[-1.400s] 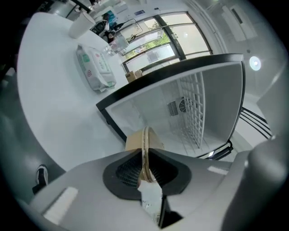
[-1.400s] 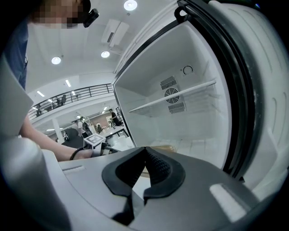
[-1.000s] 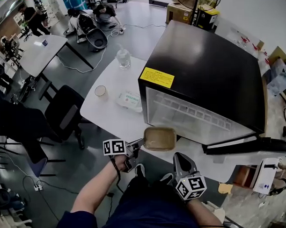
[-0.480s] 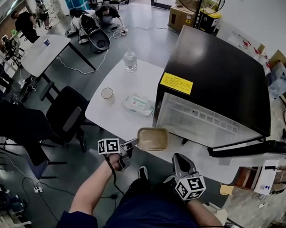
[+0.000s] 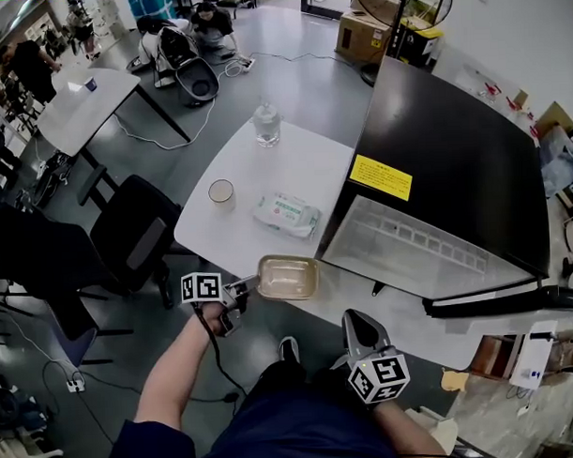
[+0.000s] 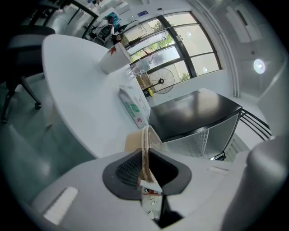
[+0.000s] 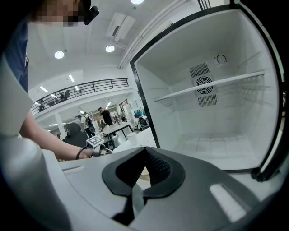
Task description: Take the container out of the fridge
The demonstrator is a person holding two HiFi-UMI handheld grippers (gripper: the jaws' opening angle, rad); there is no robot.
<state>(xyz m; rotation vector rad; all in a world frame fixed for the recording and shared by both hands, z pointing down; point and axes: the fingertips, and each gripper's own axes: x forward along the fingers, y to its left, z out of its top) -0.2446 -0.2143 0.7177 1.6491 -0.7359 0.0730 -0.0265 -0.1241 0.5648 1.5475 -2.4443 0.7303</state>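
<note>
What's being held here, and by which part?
Left gripper clamps the shallow tan rectangular container by its rim at one short end; right gripper holds nothing.

The fridge (image 5: 453,152) looks glossy, the table (image 5: 284,172) matt, the container (image 5: 288,278) probably smooth plastic.

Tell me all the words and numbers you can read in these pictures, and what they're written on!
No text here can be read for sure.
Yellow sticker on the black fridge: dark print, too small to read.
Wipes pack: green print, blurred.
Paper cup: a red mark, not readable.
Marker cubes: black-and-white squares, no words.
</note>
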